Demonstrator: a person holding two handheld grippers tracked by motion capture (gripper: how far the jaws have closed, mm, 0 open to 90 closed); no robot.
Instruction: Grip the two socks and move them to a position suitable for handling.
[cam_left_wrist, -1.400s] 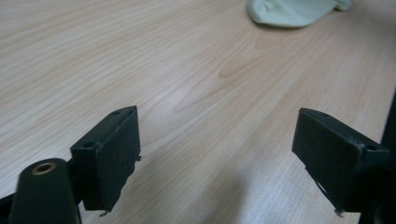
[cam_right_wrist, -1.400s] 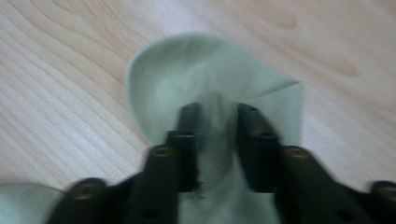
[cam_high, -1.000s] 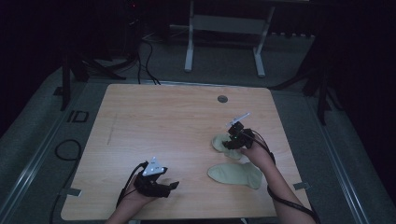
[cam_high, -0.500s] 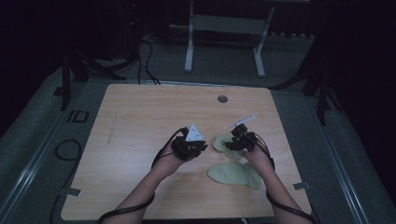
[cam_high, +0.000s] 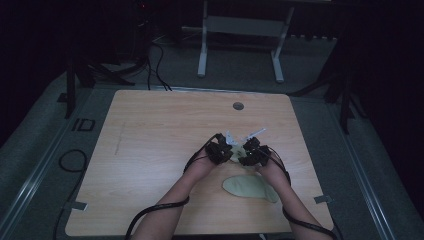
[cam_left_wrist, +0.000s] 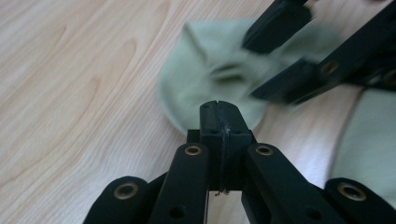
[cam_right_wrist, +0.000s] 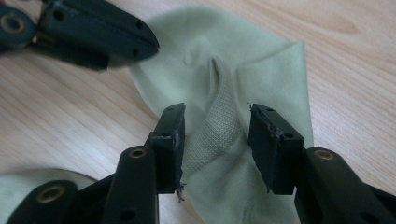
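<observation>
While both grippers meet over a pale green sock (cam_right_wrist: 224, 116) right of the table's (cam_high: 150, 150) middle, the left gripper (cam_left_wrist: 219, 109) has its jaws pressed together at the sock's rim, gripping nothing; the right gripper (cam_right_wrist: 215, 140) stands parted astride a ribbed fold. A second sock (cam_high: 250, 188) lies flat near the front edge; bare wood spreads toward the left edge.

Both forearms come in from the bottom of the high view & angle inward, so the left gripper (cam_high: 223, 150) & right gripper (cam_high: 248, 152) sit just beside each other, tips nearly meeting, w/ a cable trailing back along each arm. In the left gripper view its fingers (cam_left_wrist: 209, 122) are pressed flat together, no gap between the pads, nothing between them. In the right gripper view its fingers (cam_right_wrist: 171, 135) stand apart w/ a clear gap, pads facing each other, the left gripper's black links crossing the upper left corner.
</observation>
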